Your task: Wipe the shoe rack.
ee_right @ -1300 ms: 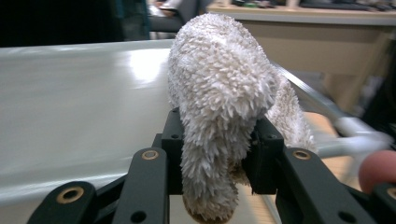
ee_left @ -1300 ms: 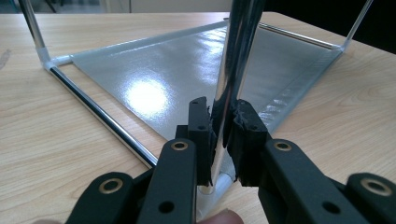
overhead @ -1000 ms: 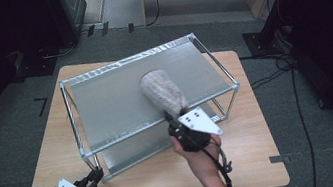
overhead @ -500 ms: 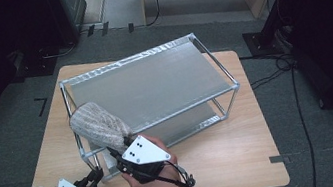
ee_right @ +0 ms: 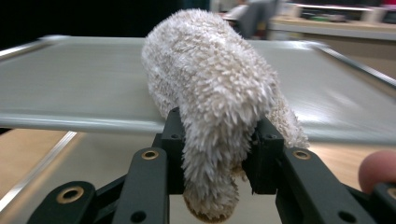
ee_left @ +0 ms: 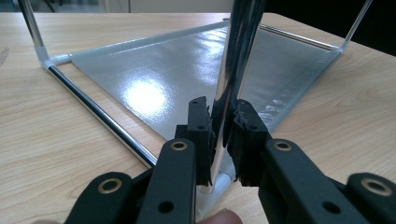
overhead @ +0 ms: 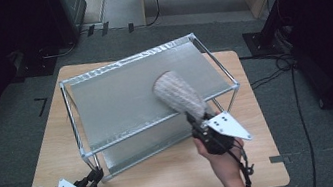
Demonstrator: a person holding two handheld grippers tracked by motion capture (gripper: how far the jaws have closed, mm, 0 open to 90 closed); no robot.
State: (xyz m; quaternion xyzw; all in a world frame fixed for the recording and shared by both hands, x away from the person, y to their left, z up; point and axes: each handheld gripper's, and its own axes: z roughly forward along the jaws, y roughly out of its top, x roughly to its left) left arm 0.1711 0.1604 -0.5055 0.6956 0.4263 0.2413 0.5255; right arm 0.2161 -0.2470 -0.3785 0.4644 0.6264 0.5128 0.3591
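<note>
1. The right gripper is sweeping a fluffy duster across the top shelf of the metal rack. Half a second ago the duster was down at the rack's near-left corner; now it is lying over the right half of the shelf, about where it was a second ago.
2. That back-and-forth suggests the wiping is well under way, with the shelf being covered pass by pass.
3. The right gripper's jaws are clamping the duster's narrow end, the pile bulging out between them.
4. The left gripper is keeping its place at the near-left corner, its jaws closing tight on the rack's upright post, apparently steadying it.
5. The lower shelf is looking bare; the right gripper view is blurring, so dust is hard to judge.
</note>
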